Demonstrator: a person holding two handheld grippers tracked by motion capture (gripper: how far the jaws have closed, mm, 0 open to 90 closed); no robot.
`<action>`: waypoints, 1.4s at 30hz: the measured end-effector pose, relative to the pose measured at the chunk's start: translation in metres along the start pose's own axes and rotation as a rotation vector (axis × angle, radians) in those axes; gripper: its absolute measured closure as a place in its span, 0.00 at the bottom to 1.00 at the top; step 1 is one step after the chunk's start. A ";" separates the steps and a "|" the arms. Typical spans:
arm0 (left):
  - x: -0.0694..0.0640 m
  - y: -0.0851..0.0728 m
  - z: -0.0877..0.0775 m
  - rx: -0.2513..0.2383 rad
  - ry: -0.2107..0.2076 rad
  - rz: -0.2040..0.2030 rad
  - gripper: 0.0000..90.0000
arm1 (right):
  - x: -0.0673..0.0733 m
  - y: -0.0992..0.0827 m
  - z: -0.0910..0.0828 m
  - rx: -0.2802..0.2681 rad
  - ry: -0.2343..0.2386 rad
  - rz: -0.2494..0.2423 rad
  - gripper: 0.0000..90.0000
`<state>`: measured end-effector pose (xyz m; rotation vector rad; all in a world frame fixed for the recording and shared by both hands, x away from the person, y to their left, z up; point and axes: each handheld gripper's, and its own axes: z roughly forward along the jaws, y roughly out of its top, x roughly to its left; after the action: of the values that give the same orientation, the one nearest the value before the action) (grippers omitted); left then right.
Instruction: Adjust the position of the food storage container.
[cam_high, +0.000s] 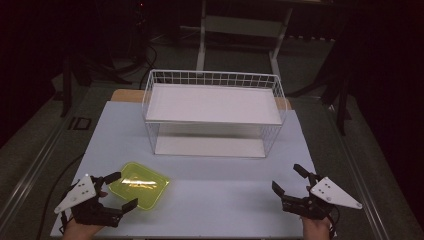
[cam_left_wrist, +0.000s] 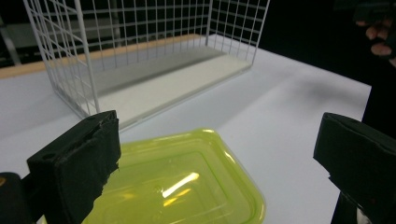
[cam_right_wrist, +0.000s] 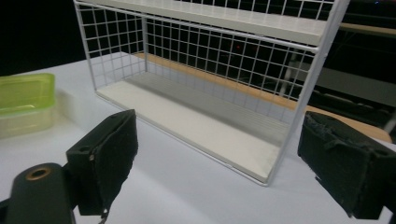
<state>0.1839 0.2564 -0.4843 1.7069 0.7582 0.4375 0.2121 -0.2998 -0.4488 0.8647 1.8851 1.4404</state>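
Left hand-held gripper (cam_high: 121, 190) jaws apart over my yellow-green container (cam_high: 139, 185), no contact; right hand-held gripper (cam_high: 291, 180) spread wide, empty, facing wire rack (cam_high: 212, 112).

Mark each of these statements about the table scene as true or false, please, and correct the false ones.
1. The yellow-green box lies on the table, in front of the wire rack. True.
2. The left gripper is shut on the box. False: its jaws stand open on either side of the box and press on nothing.
3. The right gripper is open and holds nothing. True.
4. The box stands on the upper shelf of the rack. False: both shelves are bare; the box is on the table.
5. The box is nearer to the right gripper. False: it lies by the left gripper.
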 end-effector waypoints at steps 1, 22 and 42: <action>0.001 0.001 -0.002 -0.010 0.007 -0.004 0.01 | 0.001 0.000 -0.001 -0.003 -0.002 0.000 0.14; 0.015 0.011 -0.008 0.029 0.038 0.010 0.02 | 0.007 -0.001 -0.002 0.013 -0.016 0.006 0.14; 0.082 -0.011 -0.025 0.209 0.293 -0.041 0.74 | 0.008 -0.003 0.002 0.028 0.009 0.007 0.14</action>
<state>0.2243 0.3316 -0.4963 1.8389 1.0808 0.6057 0.2082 -0.2934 -0.4530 0.8806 1.9154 1.4275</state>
